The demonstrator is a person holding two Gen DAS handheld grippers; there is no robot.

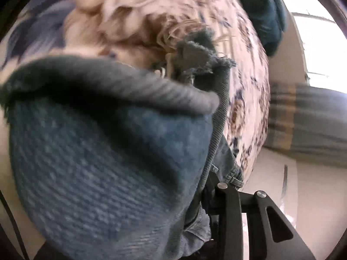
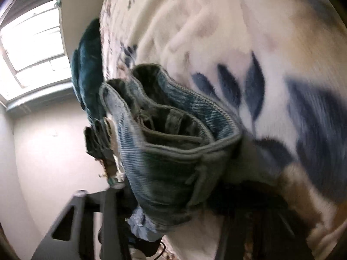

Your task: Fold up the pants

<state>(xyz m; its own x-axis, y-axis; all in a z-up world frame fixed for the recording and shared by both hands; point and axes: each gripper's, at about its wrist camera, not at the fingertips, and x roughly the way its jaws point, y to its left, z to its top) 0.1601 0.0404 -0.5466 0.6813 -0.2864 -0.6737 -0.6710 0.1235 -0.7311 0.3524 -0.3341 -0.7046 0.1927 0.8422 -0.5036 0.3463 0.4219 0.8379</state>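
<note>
Likely hazard: the thick denim layers slide out of my left claw (image 1: 208, 197) or right claw (image 2: 138, 197), since each pinches a bulky bunched edge and the fold could spring apart. Both claws are closed on the pants (image 2: 173, 147), which bulge directly ahead of the fingers, pressed close above the floral bed cover (image 2: 260, 43).
</note>
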